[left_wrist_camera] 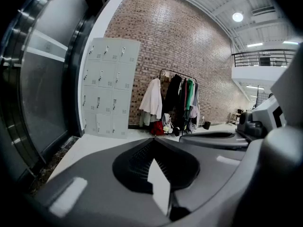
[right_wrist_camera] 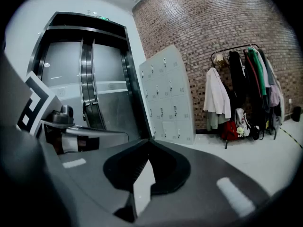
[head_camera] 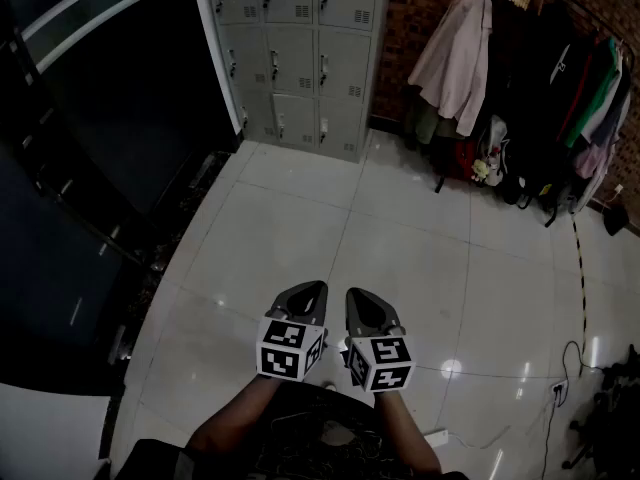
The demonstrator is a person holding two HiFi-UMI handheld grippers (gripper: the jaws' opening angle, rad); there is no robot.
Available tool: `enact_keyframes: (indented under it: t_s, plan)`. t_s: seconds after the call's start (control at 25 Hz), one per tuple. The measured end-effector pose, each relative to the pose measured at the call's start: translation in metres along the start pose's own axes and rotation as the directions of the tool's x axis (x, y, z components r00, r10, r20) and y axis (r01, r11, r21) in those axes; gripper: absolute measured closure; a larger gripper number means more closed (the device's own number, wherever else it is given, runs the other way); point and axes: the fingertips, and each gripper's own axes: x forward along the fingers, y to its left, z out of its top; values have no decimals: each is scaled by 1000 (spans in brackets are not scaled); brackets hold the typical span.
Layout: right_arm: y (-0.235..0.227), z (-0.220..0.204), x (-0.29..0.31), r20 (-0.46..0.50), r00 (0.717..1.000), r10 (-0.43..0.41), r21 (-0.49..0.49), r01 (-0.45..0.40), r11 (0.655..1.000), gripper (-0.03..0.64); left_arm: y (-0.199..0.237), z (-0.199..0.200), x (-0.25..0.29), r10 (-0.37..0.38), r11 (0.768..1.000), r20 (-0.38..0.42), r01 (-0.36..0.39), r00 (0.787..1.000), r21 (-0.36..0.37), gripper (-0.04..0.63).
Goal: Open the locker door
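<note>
Grey left gripper (head_camera: 318, 288) and right gripper (head_camera: 353, 294), black-and-white marker cubes (head_camera: 290, 346)

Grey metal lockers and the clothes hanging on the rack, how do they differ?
The grey metal lockers form a rigid, one-colour block of small doors, apparently all shut; the row of hanging clothes is loose and mixed: pale, black, green. The lockers fill the corner by the dark glass; the clothes hang further right. Both back onto the red brick wall.

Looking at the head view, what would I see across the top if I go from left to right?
Dark glass wall → grey lockers → bare brick wall → pale coat → rack of dark clothes.
</note>
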Motion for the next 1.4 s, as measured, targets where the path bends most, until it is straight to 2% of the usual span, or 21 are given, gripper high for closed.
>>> enact_keyframes:
  t_s: [0.4,0.72,0.96,1.4]
  plan:
    - [-38,35,77,31,1000,-4,-32,5,999,617,40,30,72,-12,1000,12,12,1000,-6,590]
    - [-51,90,200,36,999,-1,-76,4,997,617,128,95,152,0,1000,38,0,999,6,591]
    - [-55,126,290,9,1000,-3,-98,4,995,617,192,149,206,-24,1000,56,24,998,0,591]
    - [-58,175,396,6,999,-33,-130,34,991,617,275,201,271,-54,998,62,54,997,-9,591]
